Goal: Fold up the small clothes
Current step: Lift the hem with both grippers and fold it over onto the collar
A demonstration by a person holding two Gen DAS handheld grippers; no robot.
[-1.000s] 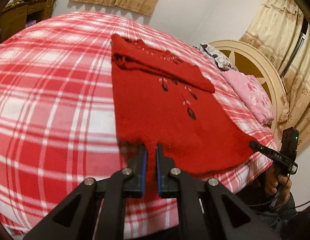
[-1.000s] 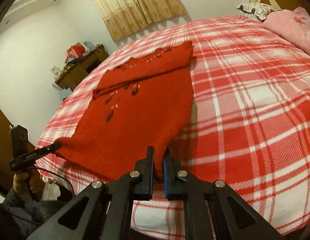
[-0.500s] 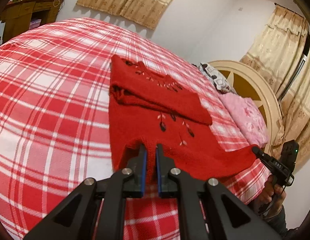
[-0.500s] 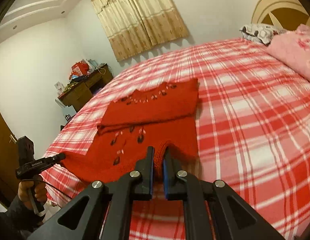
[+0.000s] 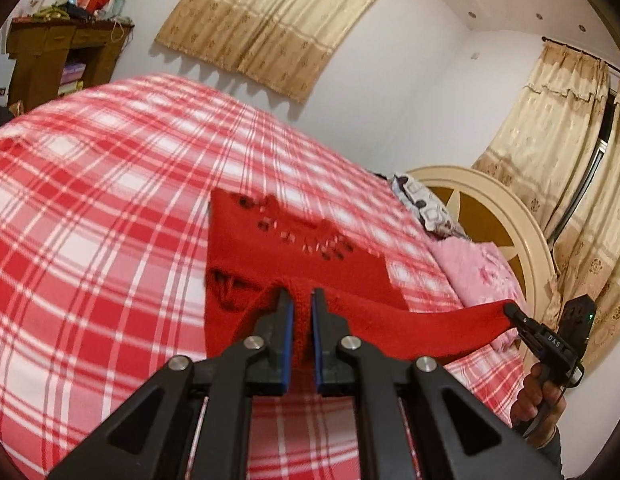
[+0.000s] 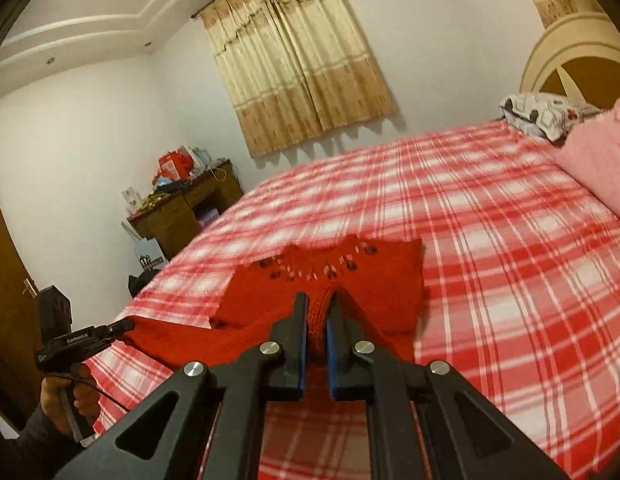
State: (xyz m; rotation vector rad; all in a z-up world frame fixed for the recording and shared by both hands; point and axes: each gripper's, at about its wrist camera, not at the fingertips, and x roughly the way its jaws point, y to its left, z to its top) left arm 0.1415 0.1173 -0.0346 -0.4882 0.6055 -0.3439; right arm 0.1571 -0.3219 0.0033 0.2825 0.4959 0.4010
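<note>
Left gripper (image 5: 301, 300), bottom centre of the left wrist view, pads pinched tight on a bunched bit of hem, red knit puckering up between the blue faces. Over in the right wrist view, same story: right gripper (image 6: 317, 304) clamped on its own corner of the hem, fabric squeezed into a ridge. The red knitted sweater (image 5: 294, 248) sits mid-frame, its far half lying flat on the plaid bedspread (image 5: 90, 208), sleeves apparently folded across the chest, beaded pattern showing near the collar. The near edge is off the bed and hangs as a band between the two grippers, sagging a little toward the right of the left view, where the other tool and the person's hand (image 5: 537, 400) show.

Handling, by my reading: soft, limp and fairly light, but a chunky knit, so it stretches and drapes rather than holding a crease. Grippy against the bedspread, not slippery, so the resting half may drag. The two hem corners look like the right hold; anything nearer the middle would let the edge droop. Pull too hard and the knit distorts. The pink pillow (image 6: 597, 164) sits upper right, the wooden desk (image 6: 190, 208) left, both well apart.
</note>
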